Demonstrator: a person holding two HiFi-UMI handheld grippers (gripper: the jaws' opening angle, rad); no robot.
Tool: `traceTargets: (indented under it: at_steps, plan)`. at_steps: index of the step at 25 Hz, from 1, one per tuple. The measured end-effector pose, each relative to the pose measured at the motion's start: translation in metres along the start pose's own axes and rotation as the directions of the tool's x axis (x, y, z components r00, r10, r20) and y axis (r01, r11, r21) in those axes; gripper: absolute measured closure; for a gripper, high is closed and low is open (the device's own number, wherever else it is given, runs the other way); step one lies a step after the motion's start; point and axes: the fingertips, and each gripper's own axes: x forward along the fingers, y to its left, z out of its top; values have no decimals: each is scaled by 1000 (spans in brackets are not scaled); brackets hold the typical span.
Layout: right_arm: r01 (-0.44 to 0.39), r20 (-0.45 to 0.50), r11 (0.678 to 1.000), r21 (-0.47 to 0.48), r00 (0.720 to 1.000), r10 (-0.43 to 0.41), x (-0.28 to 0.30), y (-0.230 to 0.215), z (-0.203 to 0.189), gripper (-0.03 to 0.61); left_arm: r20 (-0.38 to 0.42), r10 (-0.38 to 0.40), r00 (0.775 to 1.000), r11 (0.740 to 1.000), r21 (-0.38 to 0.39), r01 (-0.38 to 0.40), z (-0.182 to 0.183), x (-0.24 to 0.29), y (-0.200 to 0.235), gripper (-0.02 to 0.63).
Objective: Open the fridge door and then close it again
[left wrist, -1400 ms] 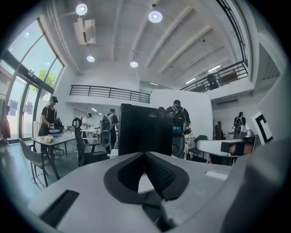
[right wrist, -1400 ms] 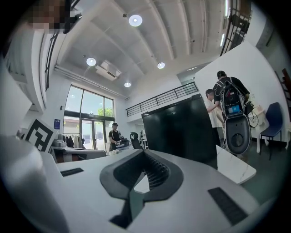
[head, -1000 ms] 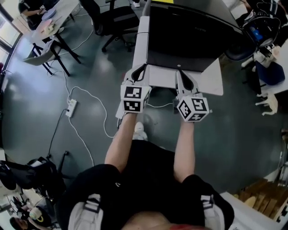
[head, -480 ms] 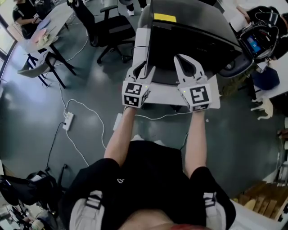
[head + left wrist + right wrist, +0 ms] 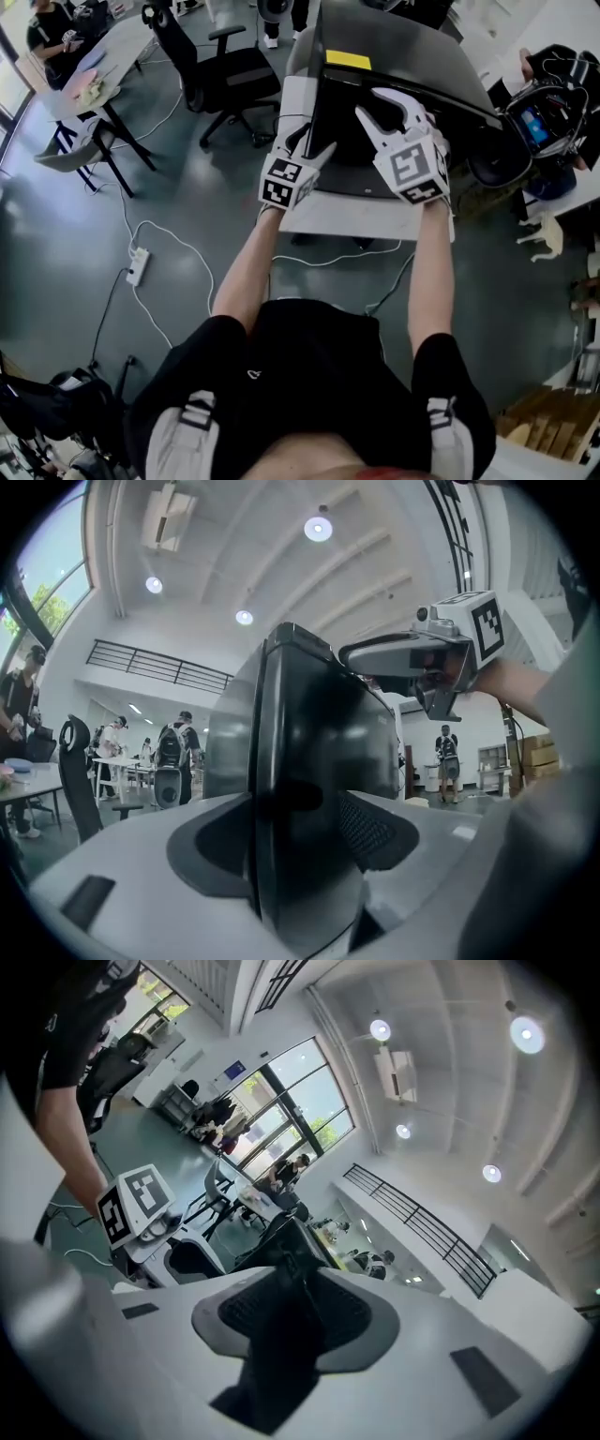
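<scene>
The left gripper (image 5: 314, 141) and right gripper (image 5: 375, 103) fingers are opening wide around the fridge (image 5: 403, 56) edge, so a poor squeeze may slip off

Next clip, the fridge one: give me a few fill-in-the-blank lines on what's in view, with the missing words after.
The fridge is ___ in colour.
The sticker on its top is ___.
The fridge stands on a ___ table.
The power strip lies on the ___.
Missing words: black; yellow; white; floor.
</scene>
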Motion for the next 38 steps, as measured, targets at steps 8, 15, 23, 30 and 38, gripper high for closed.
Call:
traceTargets:
  at_steps: [8,15,23,30,38]
  plan:
    - [-75,-96,991,-106,993,65,8,7,-7,486,-12,-56,998,998,5,56,-2,8,-5,345]
    - [-126,-130,987,-95,985,113,9,7,-7,506,2,-68,998,998,-5,68,-3,7,-2,354]
    - [-140,-156,987,-80,980,126,8,11,-9,518,-18,-66,998,997,-45,65,-6,4,-4,365]
    - [-166,-92,983,-76,983,159,-22,23,0,512,14,-29,999,999,-40,29,-6,-26,-29,390]
    - [-192,-14,973,-127,981,191,-97,57,1,514,16,61,998,998,-26,-61,-15,-80,-105,411]
